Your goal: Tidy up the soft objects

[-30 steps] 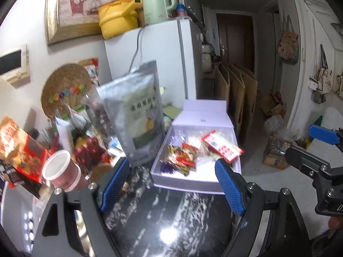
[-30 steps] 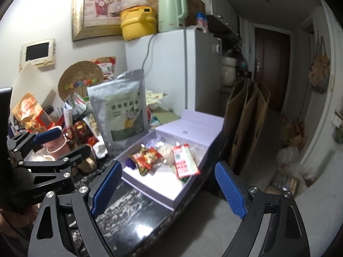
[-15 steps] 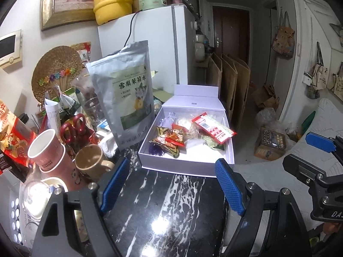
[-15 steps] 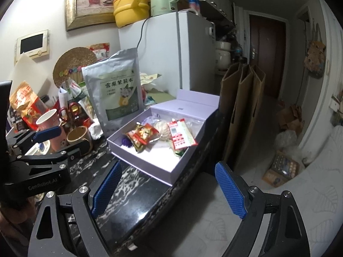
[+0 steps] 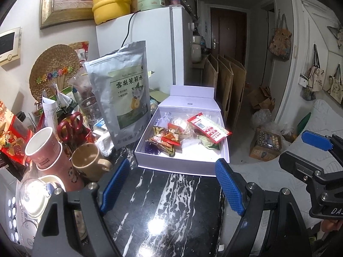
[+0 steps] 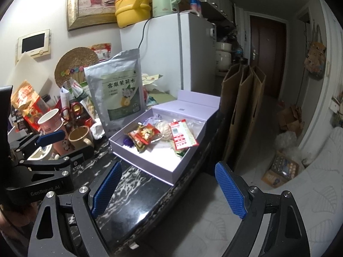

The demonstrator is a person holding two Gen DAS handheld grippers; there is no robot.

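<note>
Blue-padded, the left gripper (image 5: 172,185) and right gripper (image 6: 169,187) both gape wide, holding nothing, above the black marble counter (image 5: 163,212). Beyond, snack packets (image 5: 169,138) lie inside the open lilac box (image 5: 182,167).

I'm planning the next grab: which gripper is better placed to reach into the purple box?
Left. The left gripper hangs open over the counter, facing the purple box; the right gripper, also open, sits partly off the counter edge.
</note>
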